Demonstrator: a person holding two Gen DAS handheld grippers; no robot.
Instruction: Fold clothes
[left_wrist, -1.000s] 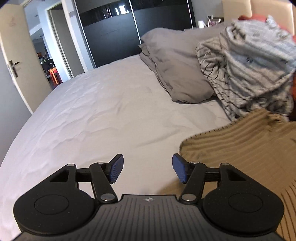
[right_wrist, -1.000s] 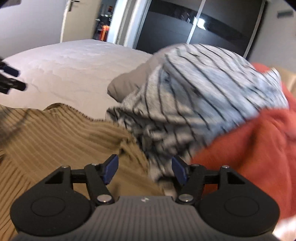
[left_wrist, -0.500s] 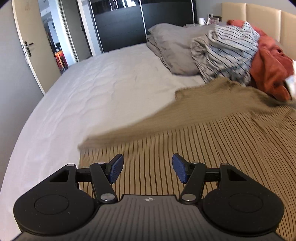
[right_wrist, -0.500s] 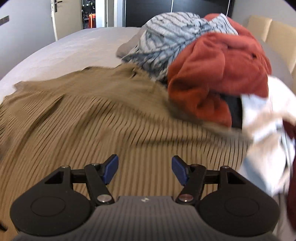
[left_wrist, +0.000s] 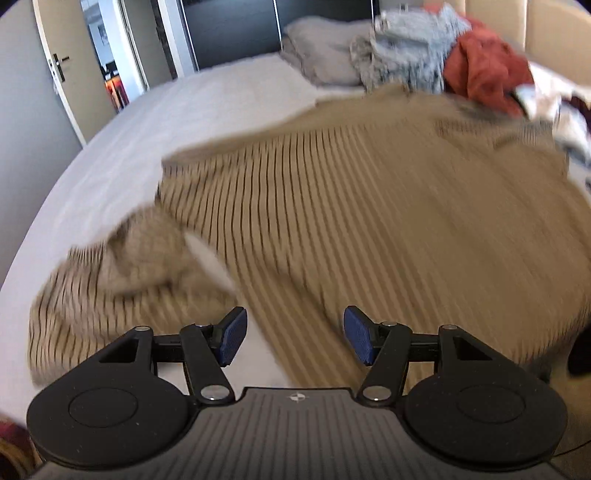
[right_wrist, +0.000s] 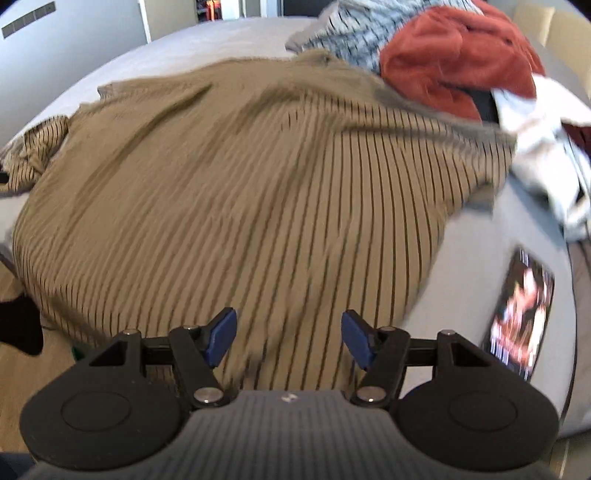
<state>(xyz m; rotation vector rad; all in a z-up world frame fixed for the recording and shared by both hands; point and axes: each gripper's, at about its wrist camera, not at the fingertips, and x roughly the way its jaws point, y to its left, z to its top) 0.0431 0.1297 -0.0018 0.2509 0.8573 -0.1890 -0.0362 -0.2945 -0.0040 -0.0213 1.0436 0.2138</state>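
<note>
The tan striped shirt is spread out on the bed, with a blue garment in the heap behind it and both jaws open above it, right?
Not quite: the right wrist view shows the garment in the heap is rust red, not blue. The tan striped shirt is spread on the bed, both jaws open.

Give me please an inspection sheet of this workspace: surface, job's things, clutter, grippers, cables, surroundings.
Surface: pale grey bed sheet, lightly wrinkled.
Job's things: tan garment with thin dark stripes spread across the bed, one sleeve bunched at its left side; heap of unfolded clothes beyond it, with a grey-white striped top, a rust-red fleece and white cloth.
Clutter: dark flat screen showing a picture lying on the sheet to the right; grey pillows.
Grippers: left gripper open above the tan garment, holding nothing; right gripper open, holding nothing.
Cables: nothing seen.
Surroundings: open beige door, black wardrobe, beige padded headboard.
</note>
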